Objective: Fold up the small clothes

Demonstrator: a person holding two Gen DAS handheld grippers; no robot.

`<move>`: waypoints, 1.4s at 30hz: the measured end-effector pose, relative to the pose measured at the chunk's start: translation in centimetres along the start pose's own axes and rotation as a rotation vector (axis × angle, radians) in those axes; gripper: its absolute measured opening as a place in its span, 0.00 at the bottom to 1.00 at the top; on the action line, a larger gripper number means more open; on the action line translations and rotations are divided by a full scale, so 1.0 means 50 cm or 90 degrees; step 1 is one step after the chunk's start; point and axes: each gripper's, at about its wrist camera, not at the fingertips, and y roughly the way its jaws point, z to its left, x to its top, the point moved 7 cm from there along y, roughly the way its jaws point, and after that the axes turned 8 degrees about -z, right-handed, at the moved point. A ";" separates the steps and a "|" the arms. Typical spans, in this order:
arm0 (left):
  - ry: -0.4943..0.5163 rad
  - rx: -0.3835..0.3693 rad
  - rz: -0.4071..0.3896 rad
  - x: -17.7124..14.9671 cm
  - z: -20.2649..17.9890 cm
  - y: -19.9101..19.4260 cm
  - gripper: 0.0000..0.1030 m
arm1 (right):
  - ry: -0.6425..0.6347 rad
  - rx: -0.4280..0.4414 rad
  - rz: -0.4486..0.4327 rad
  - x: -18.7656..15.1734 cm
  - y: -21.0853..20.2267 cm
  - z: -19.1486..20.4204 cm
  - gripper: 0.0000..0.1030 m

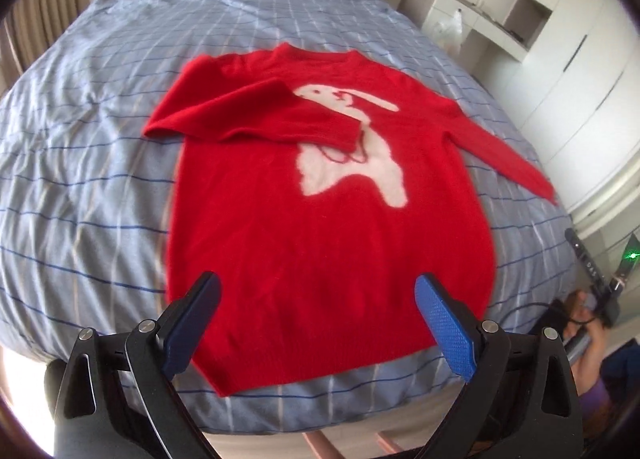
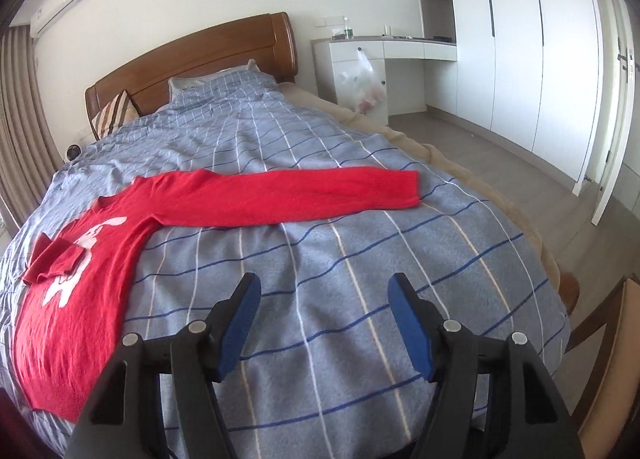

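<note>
Red sweater [image 1: 320, 227], one, lies on one checked bed [image 1: 100, 139]; both hand-held grippers, left [image 1: 318, 323] and right [image 2: 324, 323], gape empty.

Red sweater [image 1: 320, 227] with white animal figure; blue-grey checked bedcover [image 2: 340, 259].

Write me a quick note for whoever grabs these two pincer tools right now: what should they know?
Left gripper: open, empty, above the red sweater near its hem.
Right gripper: open, empty, over bare bedspread.
Sweater lies flat on the bed, front up.
Done: one sleeve folded across the chest.
Left: the other sleeve, still stretched out sideways, then folding the body.
</note>
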 end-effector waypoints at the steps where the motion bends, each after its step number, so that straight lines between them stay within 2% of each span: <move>1: 0.009 0.009 0.003 -0.006 -0.013 0.007 0.95 | 0.001 0.003 -0.011 0.000 -0.008 0.005 0.66; 4: 0.086 0.035 0.060 -0.005 -0.033 0.040 0.95 | -0.015 0.007 -0.029 -0.002 -0.021 0.026 0.68; 5: 0.100 0.055 0.062 0.009 -0.026 0.047 0.95 | -0.019 0.011 -0.032 -0.003 -0.022 0.032 0.68; 7: 0.129 0.099 0.026 0.056 -0.009 0.047 0.95 | -0.022 0.014 -0.032 -0.005 -0.021 0.041 0.68; 10: 0.216 0.156 -0.032 0.145 -0.018 0.052 0.95 | -0.019 0.022 -0.023 -0.014 -0.015 0.052 0.68; 14: 0.345 0.109 -0.012 0.208 -0.087 0.130 0.96 | -0.010 0.018 -0.011 -0.026 -0.006 0.055 0.69; 17: 0.472 0.105 0.030 0.199 -0.120 0.208 0.95 | -0.004 0.014 -0.005 -0.032 -0.001 0.052 0.69; 19: 0.545 0.103 0.066 0.177 -0.122 0.247 0.84 | 0.003 0.012 -0.007 -0.032 -0.004 0.046 0.69; 21: 0.584 0.097 0.110 0.155 -0.117 0.276 0.80 | 0.017 0.010 -0.012 -0.031 -0.007 0.035 0.69; 24: 0.620 0.104 0.130 0.138 -0.110 0.302 0.78 | 0.042 0.005 -0.008 -0.031 -0.004 0.020 0.70; 26: 0.617 0.101 0.131 0.140 -0.107 0.312 0.76 | 0.055 0.009 0.004 -0.035 0.005 0.016 0.70; 29: 0.570 0.080 0.136 0.151 -0.101 0.323 0.59 | 0.059 0.021 0.022 -0.043 0.014 0.023 0.70; 31: 0.524 0.048 0.143 0.156 -0.100 0.327 0.28 | 0.052 0.025 0.023 -0.045 0.014 0.030 0.70; 33: 0.499 0.044 0.129 0.159 -0.101 0.323 0.10 | 0.043 0.026 0.023 -0.047 0.013 0.035 0.70; 35: 0.461 0.038 0.096 0.175 -0.093 0.302 0.08 | 0.040 0.025 0.026 -0.049 0.015 0.038 0.70; 38: 0.339 0.054 0.017 0.249 -0.019 0.233 0.08 | 0.039 0.025 0.027 -0.049 0.015 0.038 0.70; 40: 0.230 0.094 -0.037 0.310 0.083 0.168 0.08 | 0.039 0.024 0.022 -0.048 0.016 0.037 0.70; 42: 0.106 0.157 -0.089 0.363 0.224 0.097 0.07 | 0.041 0.023 0.021 -0.048 0.019 0.036 0.70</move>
